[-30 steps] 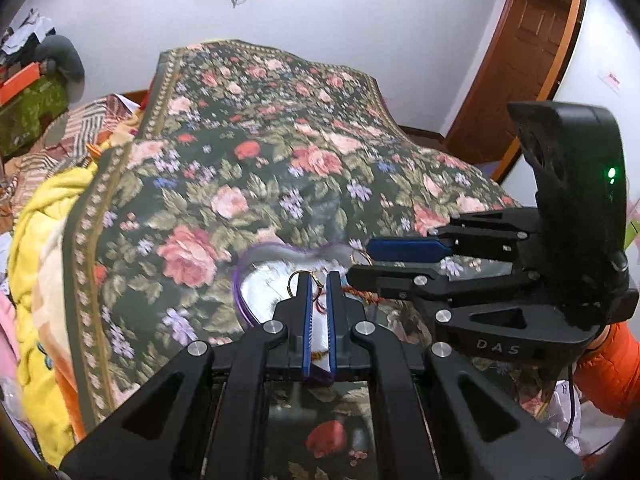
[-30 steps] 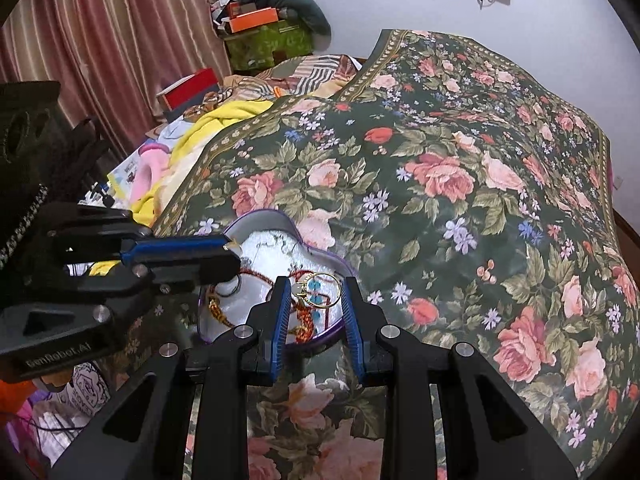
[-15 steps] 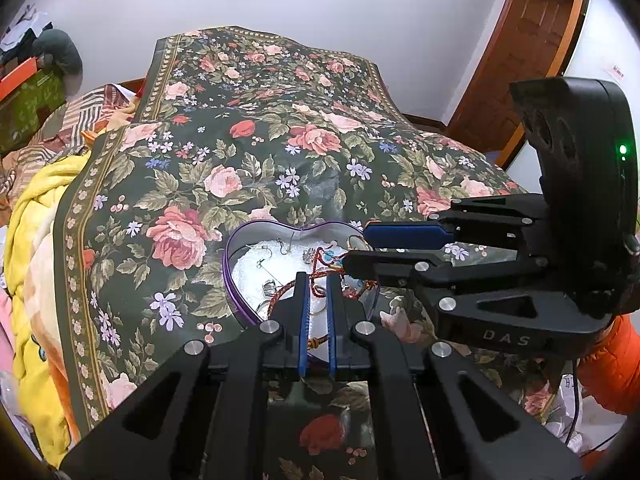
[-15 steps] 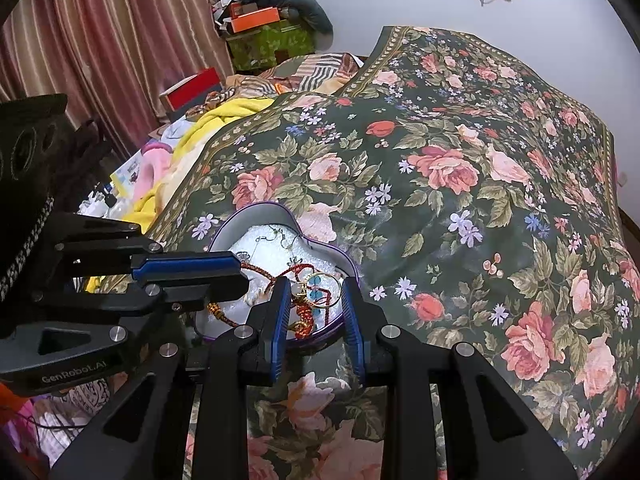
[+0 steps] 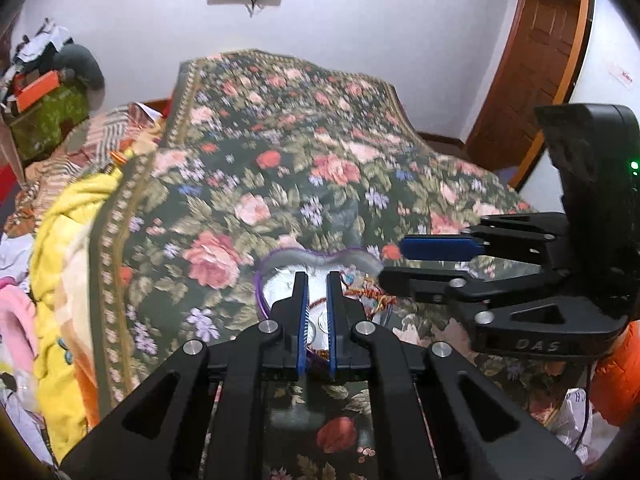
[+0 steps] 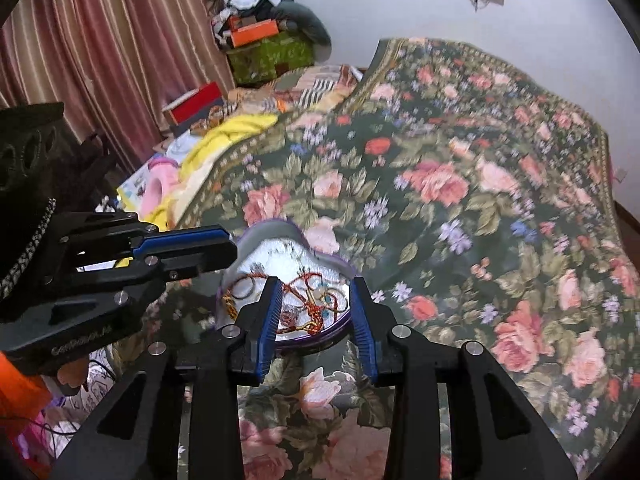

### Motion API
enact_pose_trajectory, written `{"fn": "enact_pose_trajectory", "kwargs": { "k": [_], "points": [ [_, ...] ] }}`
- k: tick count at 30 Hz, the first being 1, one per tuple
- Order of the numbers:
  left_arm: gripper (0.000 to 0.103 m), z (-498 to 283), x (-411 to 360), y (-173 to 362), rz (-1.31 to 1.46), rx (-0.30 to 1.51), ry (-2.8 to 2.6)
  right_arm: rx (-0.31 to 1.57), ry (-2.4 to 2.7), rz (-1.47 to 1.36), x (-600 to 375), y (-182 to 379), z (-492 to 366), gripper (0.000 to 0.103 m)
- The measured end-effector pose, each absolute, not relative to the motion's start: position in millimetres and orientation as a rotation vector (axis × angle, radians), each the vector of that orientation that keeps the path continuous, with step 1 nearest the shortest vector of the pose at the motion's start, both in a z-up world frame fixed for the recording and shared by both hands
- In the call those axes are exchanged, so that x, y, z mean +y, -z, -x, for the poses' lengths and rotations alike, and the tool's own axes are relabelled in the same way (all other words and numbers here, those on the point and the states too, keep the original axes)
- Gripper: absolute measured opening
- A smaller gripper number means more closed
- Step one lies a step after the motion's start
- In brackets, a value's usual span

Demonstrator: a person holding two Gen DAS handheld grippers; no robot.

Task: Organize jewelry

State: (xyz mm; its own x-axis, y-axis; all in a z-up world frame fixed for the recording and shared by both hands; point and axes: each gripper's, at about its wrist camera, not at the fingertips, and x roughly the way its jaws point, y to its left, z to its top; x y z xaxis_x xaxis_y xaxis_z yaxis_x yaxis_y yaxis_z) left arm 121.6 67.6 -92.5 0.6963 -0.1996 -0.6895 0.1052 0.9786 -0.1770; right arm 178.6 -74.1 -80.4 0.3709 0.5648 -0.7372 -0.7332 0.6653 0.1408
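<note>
The left gripper has its blue-padded jaws drawn narrow, with only a slim gap between them and nothing gripped in it. It points down over the near edge of a heart-shaped, purple-rimmed jewelry tray. In the right wrist view this same gripper enters from nine o'clock, its blue-padded finger ending just beside the tray's left lobe.

The right gripper has its jaws opening, now moderately wide apart. Through the gap the tray's contents show, but the pads press on none of them. In the left wrist view it reaches in from three o'clock, its tips just at the tray's right edge.

The tray lies on a dark green floral bedspread, close to the bed's near edge, at the centre of both views. Its pale lining holds a tangle of red and gold cord bracelets, a twisted gold chain towards eight o'clock of the tray, and a small turquoise bead among the cords.

Outward, a yellow blanket is bunched at nine o'clock of the left wrist view. A wooden door stands at two o'clock. Striped curtains hang at ten o'clock of the right wrist view, with an orange box on a green carton beside them.
</note>
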Motion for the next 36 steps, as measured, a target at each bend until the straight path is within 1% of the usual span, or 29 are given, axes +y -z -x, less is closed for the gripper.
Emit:
{"fn": "enact_pose_trajectory", "kwargs": {
  "k": [7,11,12,16,17,18,19,20,21,22,24,27,29,31,32,33,34,36],
  "points": [
    [0.005,-88.2,66.1,42.8,0.114,0.637,0.109,0.649,-0.791,0.130,-102.6,18.9,-143.7,0.031],
    [0.005,-56.8,52.1,8.2,0.072,0.524,0.085,0.543,-0.764,0.078,-117.6,-11.3,-118.1,0.031],
    [0.008,-49.6,48.1,1.7,0.062,0.499,0.075,0.521,-0.757,0.069,-120.5,-17.0,-112.4,0.031],
    [0.010,-15.9,33.2,-22.1,0.033,0.388,0.035,0.434,-0.731,0.028,-133.4,-38.1,-83.0,0.031],
    [0.014,-9.4,32.1,-26.1,0.039,0.370,0.030,0.409,-0.722,0.022,-136.7,-43.2,-74.2,0.032],
    [0.021,-1.2,31.5,-31.4,0.050,0.347,0.024,0.385,-0.714,0.018,-139.7,-47.7,-65.5,0.032],
    [0.027,5.7,31.2,-35.6,0.056,0.328,0.015,0.363,-0.708,0.015,-141.9,-51.6,-58.0,0.034],
    [0.037,11.7,30.8,-38.6,0.058,0.311,0.005,0.342,-0.701,0.010,-144.6,-54.7,-50.3,0.040],
    [0.045,19.9,29.7,-42.6,0.057,0.287,-0.011,0.318,-0.690,0.006,-146.3,-56.9,-43.5,0.050],
    [0.047,26.4,28.5,-45.8,0.053,0.269,-0.024,0.298,-0.679,0.004,-147.7,-58.9,-38.1,0.054],
    [0.054,38.8,26.0,-50.6,0.050,0.242,-0.044,0.245,-0.649,0.006,-149.3,-63.8,-24.4,0.068],
    [0.065,53.6,25.0,-55.9,0.057,0.206,-0.073,0.199,-0.621,0.003,-150.4,-68.2,-13.3,0.081],
    [0.069,63.5,24.4,-58.8,0.054,0.185,-0.095,0.183,-0.610,0.003,-150.3,-70.1,-9.2,0.084],
    [0.078,71.4,23.5,-61.7,0.053,0.169,-0.111,0.178,-0.600,0.005,-149.0,-70.8,-7.5,0.086],
    [0.085,74.4,23.7,-62.4,0.056,0.160,-0.117,0.177,-0.597,0.006,-148.6,-70.0,-8.2,0.087],
    [0.090,79.3,23.9,-63.3,0.057,0.150,-0.125,0.177,-0.591,0.007,-148.9,-68.9,-7.7,0.089],
    [0.091,81.4,23.7,-63.7,0.056,0.142,-0.140,0.176,-0.585,0.009,-150.1,-66.6,-6.3,0.091],
    [0.095,84.6,22.6,-63.3,0.054,0.136,-0.158,0.176,-0.574,0.007,-150.4,-64.2,-4.9,0.100]
  ]
}}
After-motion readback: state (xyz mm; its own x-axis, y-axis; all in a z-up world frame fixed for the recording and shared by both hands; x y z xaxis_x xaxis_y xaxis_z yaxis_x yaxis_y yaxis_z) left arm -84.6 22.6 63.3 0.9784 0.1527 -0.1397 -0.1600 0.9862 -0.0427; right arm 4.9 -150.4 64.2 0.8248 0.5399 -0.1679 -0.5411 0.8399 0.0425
